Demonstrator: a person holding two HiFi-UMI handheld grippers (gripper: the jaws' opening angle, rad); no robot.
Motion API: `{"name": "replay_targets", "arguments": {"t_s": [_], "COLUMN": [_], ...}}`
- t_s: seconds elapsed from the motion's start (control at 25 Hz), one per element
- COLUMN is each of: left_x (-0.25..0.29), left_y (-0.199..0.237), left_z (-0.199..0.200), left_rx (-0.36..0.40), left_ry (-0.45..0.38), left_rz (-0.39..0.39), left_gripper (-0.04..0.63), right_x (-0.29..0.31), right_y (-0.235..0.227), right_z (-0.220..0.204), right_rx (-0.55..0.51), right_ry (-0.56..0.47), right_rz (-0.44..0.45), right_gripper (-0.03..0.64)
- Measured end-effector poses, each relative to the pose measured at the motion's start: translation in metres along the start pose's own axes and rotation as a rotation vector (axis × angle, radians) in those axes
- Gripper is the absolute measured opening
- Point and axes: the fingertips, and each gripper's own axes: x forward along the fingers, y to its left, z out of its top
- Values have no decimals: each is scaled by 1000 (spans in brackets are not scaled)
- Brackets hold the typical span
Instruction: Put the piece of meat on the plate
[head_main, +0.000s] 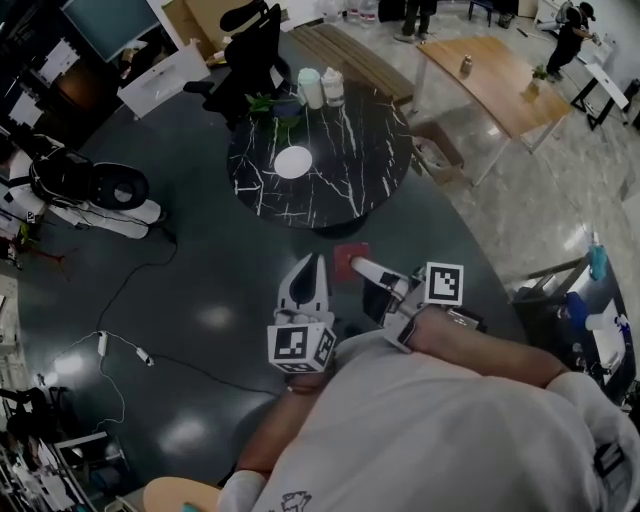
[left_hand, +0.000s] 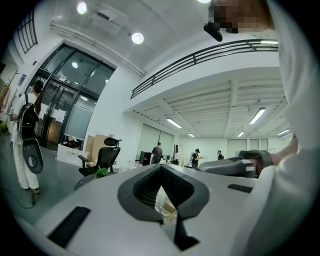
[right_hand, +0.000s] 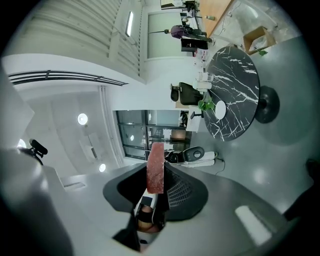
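1. My right gripper (right_hand: 156, 192) is clamped on the piece of meat (right_hand: 155, 167). The pads pinch only its near end, and the rest of the red slab sticks out edge-on beyond the jaw tips.
2. My left gripper (left_hand: 162, 192) has its jaws drawn together with nothing between them. It sits just beside the right one and carries no load.
3. The meat hangs over bare floor. The white plate (head_main: 293, 162) lies well apart from it, on the round black marble table (head_main: 350, 180).
4. I think the main risk is the shallow grip. With so little of the slab between the pads, a jolt or a roll of my wrist could let it slide out onto the floor.
5. At the table, letting go too early or off-centre could leave the slab hanging over the plate's rim or lying on the marble.
6. A plant (head_main: 268, 103) and two containers (head_main: 320, 87) stand behind the plate, so overreaching could knock them.
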Motion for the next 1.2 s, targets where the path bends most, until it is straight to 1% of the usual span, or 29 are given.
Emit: {"name": "replay_targets", "arguments": {"t_s": [0.08, 0.24, 0.44, 0.64, 1.0, 1.2], "left_x": [4, 5, 6, 13, 60, 100], "left_y": [14, 39, 58, 76, 107, 115], "left_z": [4, 7, 6, 4, 10, 4], "left_rx": [-1, -17, -27, -29, -27, -50], "left_ry": [-4, -12, -4, 0, -4, 2], "left_rz": [-9, 0, 18, 52, 111, 110], "left_gripper": [6, 6, 6, 6, 6, 6], "right_x": [14, 35, 53, 73, 114, 131], "right_y": [-3, -7, -14, -24, -34, -45], "right_z": [0, 2, -5, 0, 46, 82], "right_rx": [0, 19, 2, 38, 45, 43], "right_ry": [-5, -23, 14, 48, 106, 129], "right_rz": [-1, -3, -37, -33, -13, -20], "right_gripper": [91, 91, 91, 91, 91, 91]}}
